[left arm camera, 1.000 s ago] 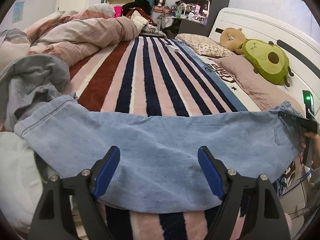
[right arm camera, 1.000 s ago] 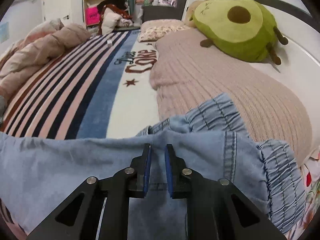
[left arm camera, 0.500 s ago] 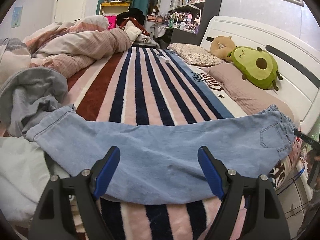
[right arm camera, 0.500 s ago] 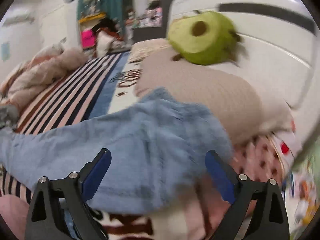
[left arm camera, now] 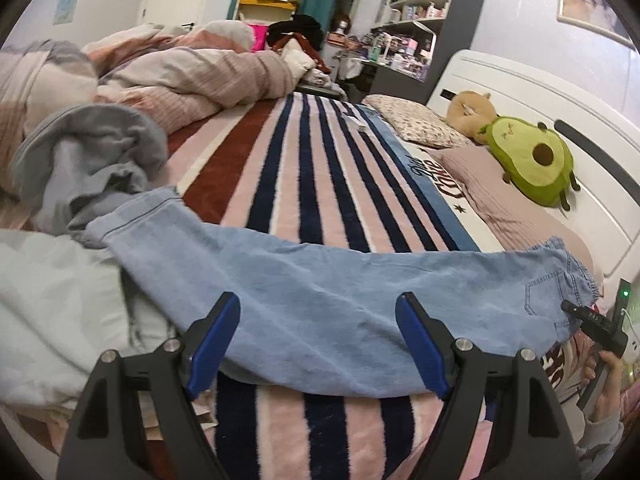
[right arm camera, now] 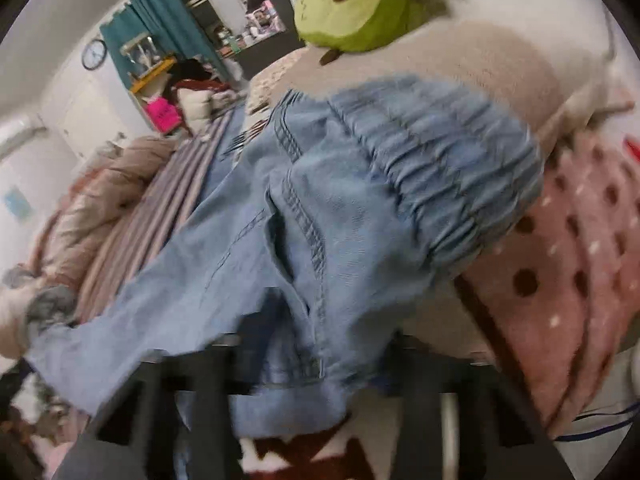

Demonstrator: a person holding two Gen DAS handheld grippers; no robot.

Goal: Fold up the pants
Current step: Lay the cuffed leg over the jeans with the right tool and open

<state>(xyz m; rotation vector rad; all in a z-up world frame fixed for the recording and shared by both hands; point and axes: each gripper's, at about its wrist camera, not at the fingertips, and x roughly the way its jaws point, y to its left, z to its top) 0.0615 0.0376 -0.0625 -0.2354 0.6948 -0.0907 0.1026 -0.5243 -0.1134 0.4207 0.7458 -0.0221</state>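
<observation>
Light blue jeans [left arm camera: 340,292] lie flat across the striped blanket [left arm camera: 320,184], hem at the left, elastic waist [right arm camera: 432,168] at the right by the pink pillow. My left gripper [left arm camera: 318,304] hovers open over the middle of the leg, its blue pads apart and touching nothing. My right gripper [right arm camera: 304,364] is at the near edge of the waist end. Its jaws are closing with bunched denim between them, and blur and fabric hide the pads. In the left wrist view, the right gripper [left arm camera: 592,322] shows in a hand at the pocket corner.
An avocado plush [left arm camera: 532,160] and a brown plush [left arm camera: 468,112] sit against the white headboard [left arm camera: 560,92]. A grey garment [left arm camera: 92,160] and a heaped duvet [left arm camera: 180,76] fill the left. A white sheet [left arm camera: 48,300] lies near left. A dotted pink cover [right arm camera: 580,264] hangs at the bed edge.
The right gripper let go of the waistband, opened wide, swung and rolled to the waist's near edge, and its jaws have come together again. The left gripper drew back a little, still open.
</observation>
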